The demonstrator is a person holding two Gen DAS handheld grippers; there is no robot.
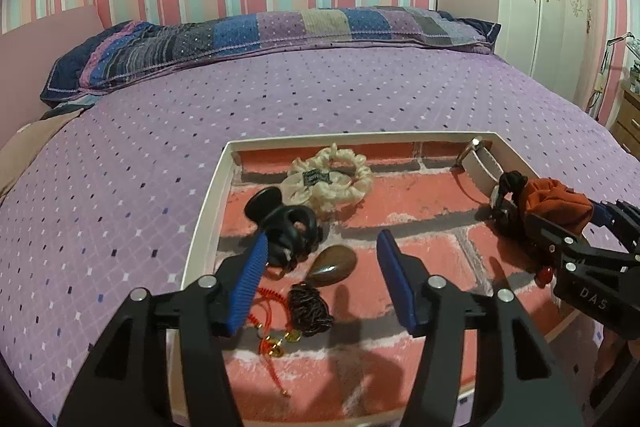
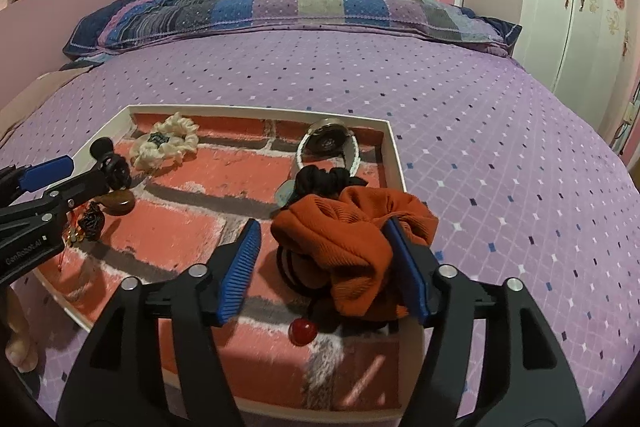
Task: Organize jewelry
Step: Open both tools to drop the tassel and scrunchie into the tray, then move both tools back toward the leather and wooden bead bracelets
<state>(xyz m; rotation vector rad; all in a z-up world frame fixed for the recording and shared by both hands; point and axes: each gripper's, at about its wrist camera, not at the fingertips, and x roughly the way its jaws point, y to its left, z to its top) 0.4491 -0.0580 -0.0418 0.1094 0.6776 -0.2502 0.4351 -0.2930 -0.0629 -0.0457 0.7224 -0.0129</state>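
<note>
Our right gripper point(image 2: 320, 267) gapes around the orange scrunchie point(image 2: 352, 227); our left gripper point(image 1: 320, 279) gapes empty. Closing may snag the black hair ties point(image 2: 296, 267) underneath

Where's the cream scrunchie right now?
The cream scrunchie lies in the tray's far left corner in both views, just beyond the black hair claw, well across from the watch on the far right.
</note>
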